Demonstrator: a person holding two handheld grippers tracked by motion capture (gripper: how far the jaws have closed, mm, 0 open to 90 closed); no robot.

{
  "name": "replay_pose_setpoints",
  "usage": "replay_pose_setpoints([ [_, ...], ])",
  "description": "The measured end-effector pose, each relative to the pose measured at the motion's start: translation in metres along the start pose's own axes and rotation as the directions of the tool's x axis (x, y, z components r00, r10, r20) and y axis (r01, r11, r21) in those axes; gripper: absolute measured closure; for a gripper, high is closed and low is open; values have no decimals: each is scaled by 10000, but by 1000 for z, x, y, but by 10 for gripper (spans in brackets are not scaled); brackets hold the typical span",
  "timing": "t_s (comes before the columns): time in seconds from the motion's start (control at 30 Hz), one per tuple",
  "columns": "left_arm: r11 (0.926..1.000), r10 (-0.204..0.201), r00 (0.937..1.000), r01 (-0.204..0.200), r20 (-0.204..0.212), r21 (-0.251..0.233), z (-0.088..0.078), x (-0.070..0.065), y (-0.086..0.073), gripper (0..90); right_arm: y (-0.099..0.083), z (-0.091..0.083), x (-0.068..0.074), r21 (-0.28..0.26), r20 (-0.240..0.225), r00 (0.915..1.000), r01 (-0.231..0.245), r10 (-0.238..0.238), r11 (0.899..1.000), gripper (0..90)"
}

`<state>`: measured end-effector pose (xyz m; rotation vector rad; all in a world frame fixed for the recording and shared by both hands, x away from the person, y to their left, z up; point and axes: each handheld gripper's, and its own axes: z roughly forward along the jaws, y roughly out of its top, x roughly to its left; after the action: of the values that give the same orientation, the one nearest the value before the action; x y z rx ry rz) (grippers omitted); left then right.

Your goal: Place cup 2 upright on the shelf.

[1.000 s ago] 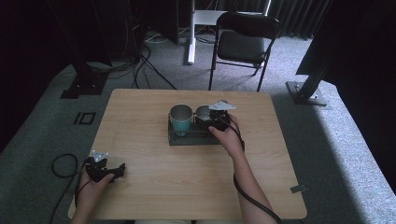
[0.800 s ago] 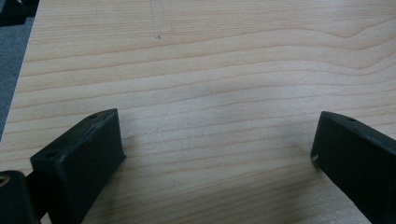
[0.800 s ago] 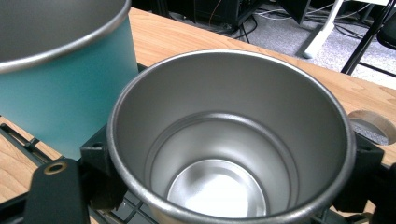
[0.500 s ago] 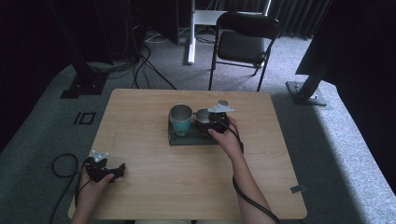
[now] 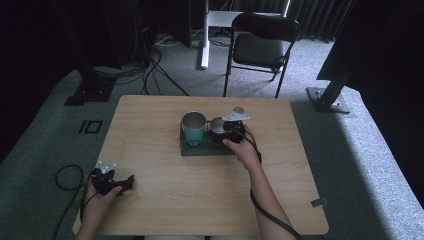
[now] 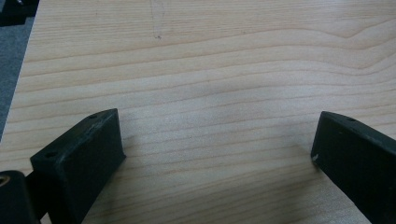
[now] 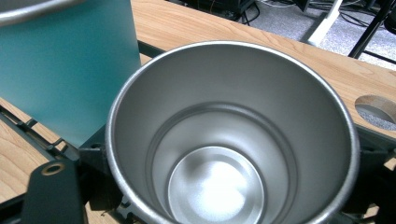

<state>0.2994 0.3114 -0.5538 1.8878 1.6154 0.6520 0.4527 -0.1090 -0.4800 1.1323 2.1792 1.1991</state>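
Nearest the person, the left tool (image 5: pixel 112 182) rests low on the pale wooden worktop (image 5: pixel 165 200) at its near left corner, jaws spread wide over bare wood, holding nothing. Farther in, the right tool (image 5: pixel 231 131) is at the open-topped, bare stainless-steel tumbler (image 7: pixel 231 135), which stands in the dark wire rack (image 5: pixel 207 148) near the middle of the worktop. In the right gripper view the black jaws sit low on either side of the tumbler's wall; whether they are already pinching it or merely flanking it, I cannot tell. Just beside it, on the rack's left end, stands a teal-sleeved steel tumbler (image 5: pixel 193 128), close enough to be knocked.

The step in hand looks like gripping or settling the bare tumbler at the rack. To do it well, the jaws should bear evenly on opposite sides below the rim, keep the cup upright, and move straight up or down so it clears the rack wires and the teal neighbour. Beyond the worktop stands a black folding chair (image 5: pixel 260 47).
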Motion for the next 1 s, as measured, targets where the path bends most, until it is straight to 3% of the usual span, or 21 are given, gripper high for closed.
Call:
replay_pose_setpoints([
  [1.0,10000,-1,10000,1,-1,-3,0,0,0,28,-13,-33,-6,-685,-137,9999,-44,34,9976,131],
])
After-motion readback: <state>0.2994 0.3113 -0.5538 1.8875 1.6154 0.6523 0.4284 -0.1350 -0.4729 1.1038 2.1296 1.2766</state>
